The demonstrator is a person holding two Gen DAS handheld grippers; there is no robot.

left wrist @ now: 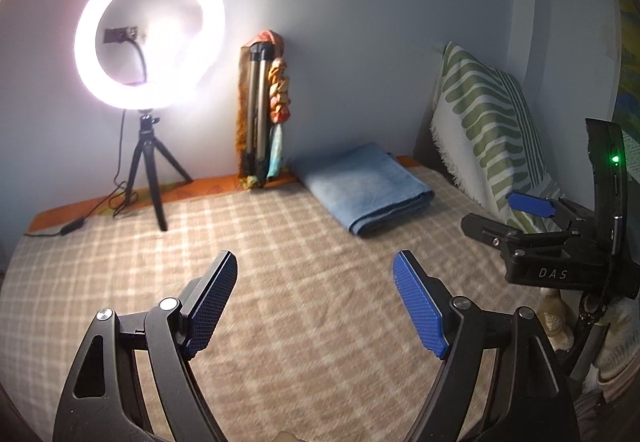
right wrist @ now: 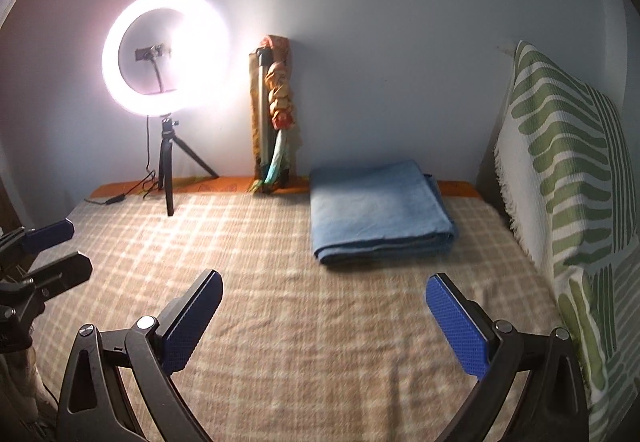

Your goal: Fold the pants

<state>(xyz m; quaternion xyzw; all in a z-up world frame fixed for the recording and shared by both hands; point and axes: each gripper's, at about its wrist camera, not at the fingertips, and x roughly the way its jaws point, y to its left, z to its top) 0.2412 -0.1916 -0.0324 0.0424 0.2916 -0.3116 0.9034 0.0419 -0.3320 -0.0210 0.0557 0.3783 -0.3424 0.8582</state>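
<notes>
Light-blue pants lie folded into a flat rectangle at the far side of the bed, near the wall; they also show in the right wrist view. My left gripper is open and empty, held above the checked blanket, well short of the pants. My right gripper is open and empty, also above the blanket, just in front of the pants. The right gripper shows at the right edge of the left wrist view. The left gripper shows at the left edge of the right wrist view.
A beige checked blanket covers the bed. A lit ring light on a tripod stands at the back left with a cable. A folded tripod with cloth leans on the wall. A green-and-white pillow stands at the right.
</notes>
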